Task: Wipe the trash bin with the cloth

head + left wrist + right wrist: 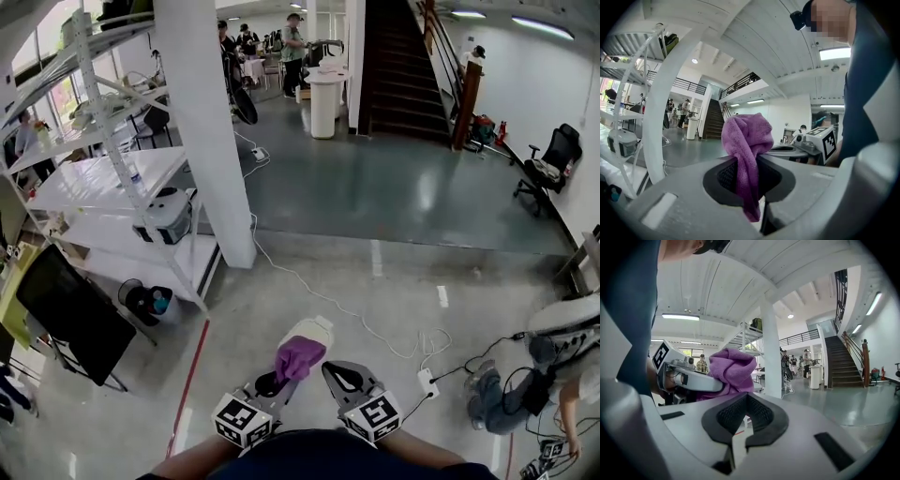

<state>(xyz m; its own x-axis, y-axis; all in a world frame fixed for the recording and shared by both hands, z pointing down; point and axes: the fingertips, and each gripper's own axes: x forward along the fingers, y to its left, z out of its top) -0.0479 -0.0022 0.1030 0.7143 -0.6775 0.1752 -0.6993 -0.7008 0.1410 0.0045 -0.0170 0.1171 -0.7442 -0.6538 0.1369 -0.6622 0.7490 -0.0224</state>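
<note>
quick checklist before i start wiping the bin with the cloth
1. Cloth gripped: ok. The purple cloth is clamped in the left gripper.
2. Right gripper free: ok. Its jaws are together with nothing between them.
3. Trash bin found: ok. It is white and stands on the floor just beyond the cloth.
4. Cloth touching the bin: cannot tell. They overlap in the head view.
5. White cable clear of the bin: cannot tell. It lies on the floor close to the bin's right.

Bright, even light is cast by ceiling strip lights (834,53); soft glare is thrown on the grey floor (422,192). Strong fisheye bending is seen at all edges.
</note>
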